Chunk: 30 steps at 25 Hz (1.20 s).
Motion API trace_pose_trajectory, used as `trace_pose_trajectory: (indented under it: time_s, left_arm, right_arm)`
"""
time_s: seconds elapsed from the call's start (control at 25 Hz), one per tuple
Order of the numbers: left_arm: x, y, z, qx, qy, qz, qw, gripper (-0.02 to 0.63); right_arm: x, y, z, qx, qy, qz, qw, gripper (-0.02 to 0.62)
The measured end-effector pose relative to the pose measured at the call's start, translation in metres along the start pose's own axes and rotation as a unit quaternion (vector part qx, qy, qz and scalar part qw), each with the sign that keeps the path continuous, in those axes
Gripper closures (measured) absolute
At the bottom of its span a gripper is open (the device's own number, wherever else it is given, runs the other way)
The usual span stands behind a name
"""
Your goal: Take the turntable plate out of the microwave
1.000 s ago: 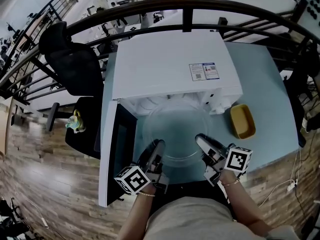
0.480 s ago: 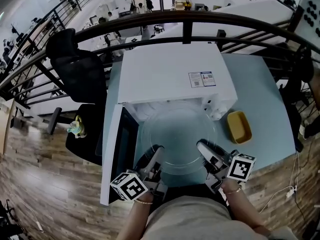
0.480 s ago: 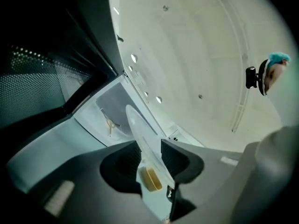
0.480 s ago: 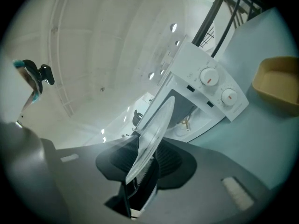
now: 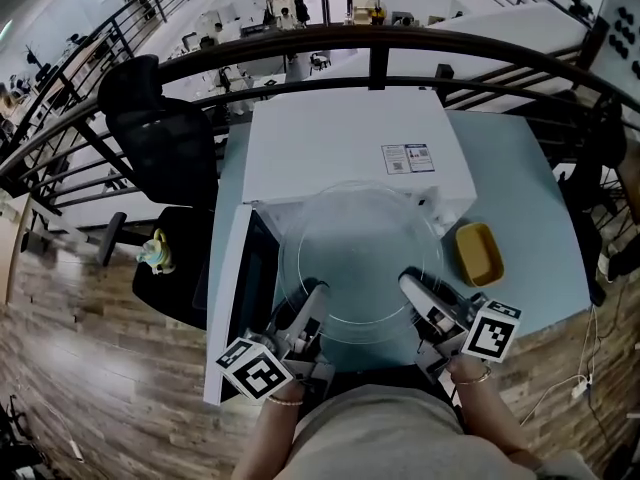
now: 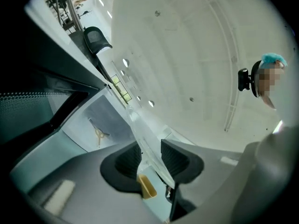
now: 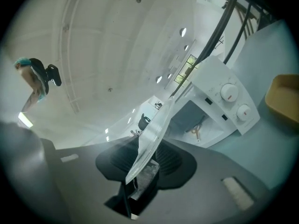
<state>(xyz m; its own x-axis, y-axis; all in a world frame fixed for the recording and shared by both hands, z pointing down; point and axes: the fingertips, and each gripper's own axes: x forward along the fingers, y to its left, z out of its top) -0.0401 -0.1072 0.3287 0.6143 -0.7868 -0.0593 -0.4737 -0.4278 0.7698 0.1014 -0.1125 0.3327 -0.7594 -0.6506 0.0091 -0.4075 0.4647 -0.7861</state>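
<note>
turntable plate (image 5: pixel 360 258): clear glass disc, out of the cavity, held roughly level in the air before the microwave's open mouth, over the near edge of the bench (image 5: pixel 530 168).
left gripper (image 6: pixel 150 155): closed on the plate's near-left rim, glass edge pinched between the ribbed pads (image 6: pixel 175 157).
right gripper (image 7: pixel 147 161): closed the same way on the near-right rim, nothing else between the jaws.
handling: probably heavy for so thin a thing, stiff, smooth and likely slippery, breakable if dropped or knocked. Best taken at the rim at two well-separated points and kept level.
microwave (image 5: pixel 345 143): mid-bench toward the far edge, door (image 5: pixel 235 308) swung open to the left.
cavity (image 7: pixel 196 120): bare except for a small three-armed hub (image 7: pixel 197 132) on its floor.
yellow dish (image 5: pixel 478 253): on the bench just right of the microwave, toward the right edge, apparently empty.
</note>
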Motion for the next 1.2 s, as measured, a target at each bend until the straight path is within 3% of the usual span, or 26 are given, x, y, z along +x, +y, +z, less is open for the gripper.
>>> trace_pose_trajectory:
  time_s: [0.44,1.2]
  left_arm:
    - [0.011,-0.007,0.029,0.015,-0.031,-0.027,0.9991,0.474]
    - [0.027,-0.007,0.037,0.025,-0.019,-0.038,0.9988,0.479]
  right_arm:
    - [0.018,0.015,0.025,-0.035,-0.015,0.021,0.999,0.453]
    - [0.027,0.010,0.038,-0.044,-0.018,0.027,0.998,0.449]
